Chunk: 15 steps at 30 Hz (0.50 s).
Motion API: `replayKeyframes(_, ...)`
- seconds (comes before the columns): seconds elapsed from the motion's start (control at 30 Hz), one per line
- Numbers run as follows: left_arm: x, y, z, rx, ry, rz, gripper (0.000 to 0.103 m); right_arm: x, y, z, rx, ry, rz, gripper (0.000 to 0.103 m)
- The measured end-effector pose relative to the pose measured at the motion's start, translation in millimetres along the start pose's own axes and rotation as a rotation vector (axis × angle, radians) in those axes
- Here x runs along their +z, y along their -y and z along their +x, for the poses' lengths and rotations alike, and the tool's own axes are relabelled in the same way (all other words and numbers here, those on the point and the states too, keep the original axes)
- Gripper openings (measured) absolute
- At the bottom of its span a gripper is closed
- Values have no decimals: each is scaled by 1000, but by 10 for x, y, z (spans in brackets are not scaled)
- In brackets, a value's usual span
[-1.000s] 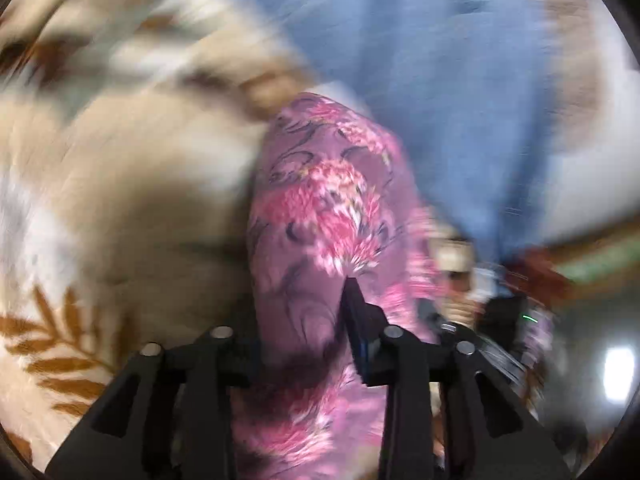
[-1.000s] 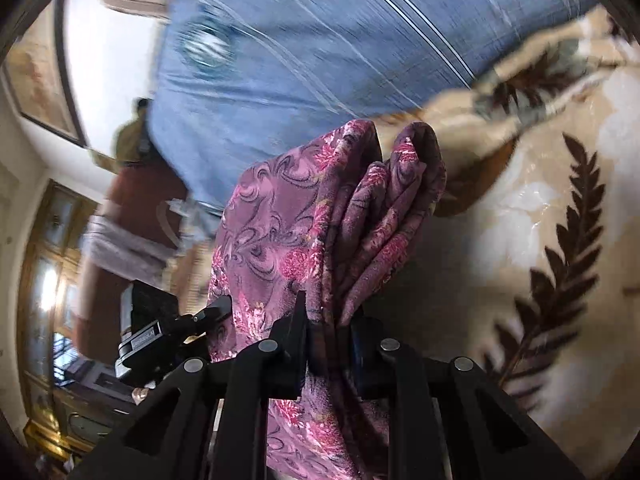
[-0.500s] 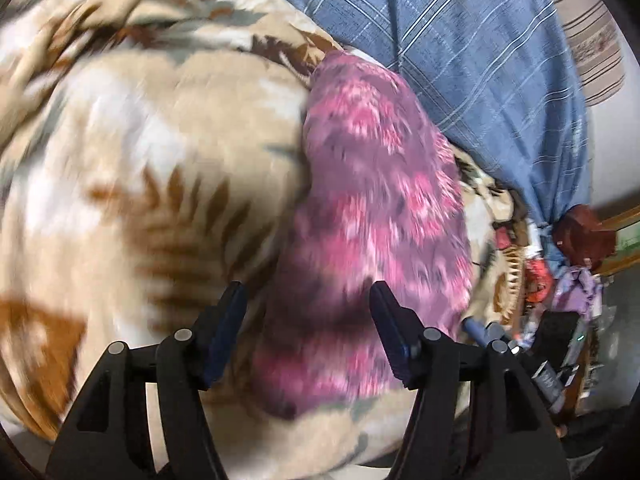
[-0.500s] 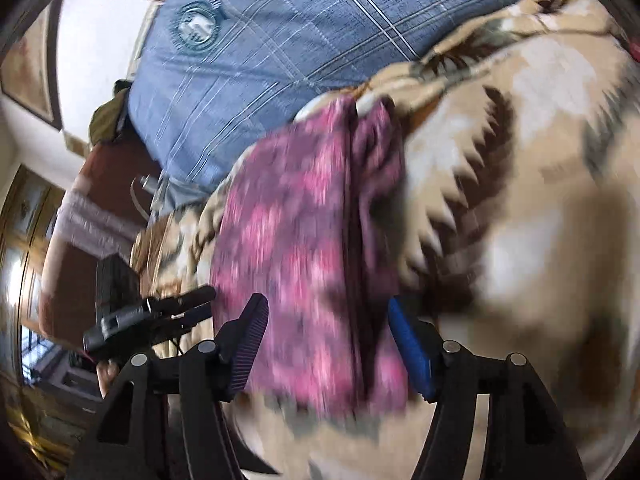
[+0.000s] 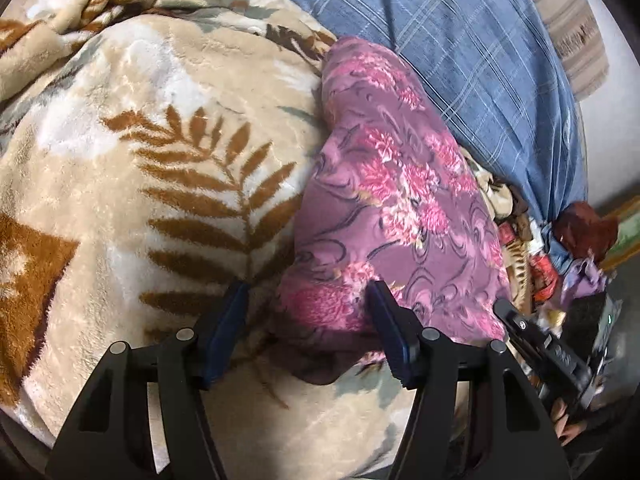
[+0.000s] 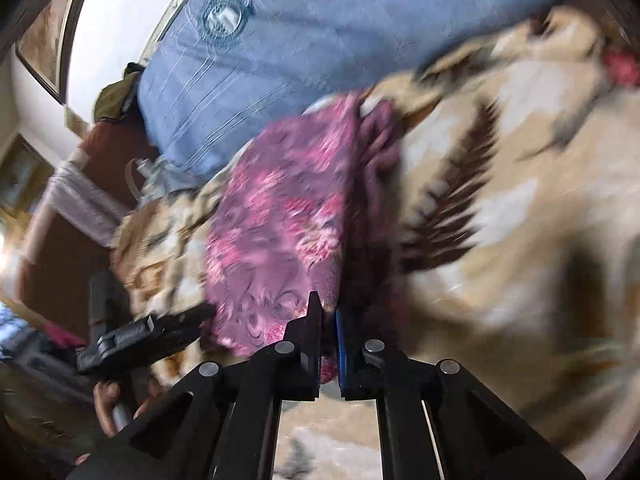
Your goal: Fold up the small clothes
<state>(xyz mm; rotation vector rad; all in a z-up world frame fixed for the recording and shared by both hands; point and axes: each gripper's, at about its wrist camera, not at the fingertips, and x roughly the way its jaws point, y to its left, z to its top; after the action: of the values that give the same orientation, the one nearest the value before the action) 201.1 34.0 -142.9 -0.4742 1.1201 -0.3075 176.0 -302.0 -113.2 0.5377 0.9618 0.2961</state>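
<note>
A purple garment with pink flowers (image 5: 400, 184) lies folded in a long strip on a beige leaf-pattern blanket (image 5: 160, 160). My left gripper (image 5: 307, 286) is open at its near end, the left corner of the cloth lying between the fingers without the pads pressing it. In the blurred right wrist view the garment (image 6: 280, 232) stretches away from my right gripper (image 6: 326, 304), whose jaws are closing and stand together at the cloth's near edge. No fold shows clearly between its pads.
A blue checked cushion (image 5: 480, 60) borders the garment on the far side, also the blue cushion (image 6: 320, 40) in the right view. The blanket (image 6: 500, 200) spreads to the right there. A hand (image 6: 108, 400) holds the other gripper at lower left. Clutter (image 5: 560, 264) sits past the bed's edge.
Both grippers had the garment pinched and hanging; it now lies flat on the blanket. The left gripper opened and let go. The right opened wide, then shut again.
</note>
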Motion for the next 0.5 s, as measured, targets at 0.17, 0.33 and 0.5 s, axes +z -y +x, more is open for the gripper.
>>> replayKeyframes(0.17,-40,108,12,66,20,77,62,-112,218,382,16,-72,76,12)
replayKeyframes(0.33,-14,-54,-142,-23,57,-20,61,-74,275,102,52,-13,97,58)
replayKeyframes(0.5,43,-87,51,-62,6,-72,61,-72,439,253,111,-75,175,59)
